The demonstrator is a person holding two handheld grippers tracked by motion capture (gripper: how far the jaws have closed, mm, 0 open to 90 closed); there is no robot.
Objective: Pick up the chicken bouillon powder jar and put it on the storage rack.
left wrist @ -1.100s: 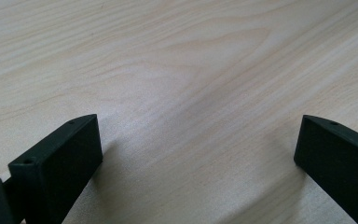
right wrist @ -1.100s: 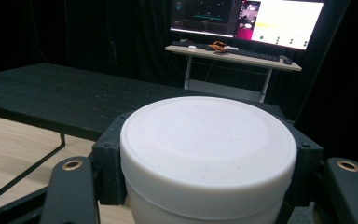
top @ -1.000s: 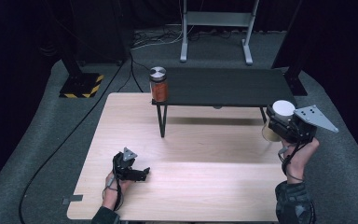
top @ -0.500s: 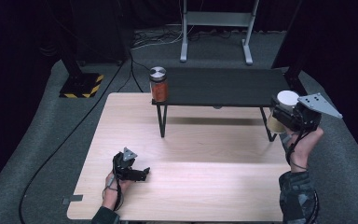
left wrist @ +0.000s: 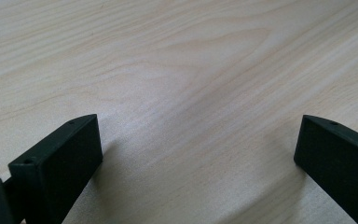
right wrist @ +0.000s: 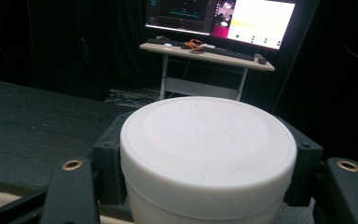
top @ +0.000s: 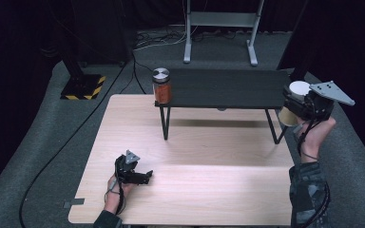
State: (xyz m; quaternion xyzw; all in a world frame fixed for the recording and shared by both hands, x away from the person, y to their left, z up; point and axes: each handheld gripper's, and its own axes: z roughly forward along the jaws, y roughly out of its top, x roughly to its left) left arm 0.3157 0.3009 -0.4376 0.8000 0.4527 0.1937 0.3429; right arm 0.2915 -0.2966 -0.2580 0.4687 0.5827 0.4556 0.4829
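Note:
A jar with a white lid (top: pixel 298 88) (right wrist: pixel 207 149) is held in the air by my right gripper (top: pixel 295 102) (right wrist: pixel 207 164), just off the right end of the black shelf (top: pixel 223 88). The jaws press on the jar's sides from left and right, and the grey plate sticks out to the right. My left gripper (top: pixel 145 176) (left wrist: pixel 198 154) rests low on the wooden table (top: pixel 209 156) near its front left. Its jaws stand wide apart with bare wood between them.
An orange jar with a silver lid (top: pixel 161 85) stands on the shelf's left end. The shelf rests on thin black legs (top: pixel 164 122) at the table's far edge. Beyond are a desk with lit monitors (right wrist: pixel 223 18), a metal stand (top: pixel 218 28) and a cable on the floor (top: pixel 66 142).
My right gripper has carried the white-lidded jar upward and a little to the right, up to the level of the shelf top. The left gripper has stayed put.

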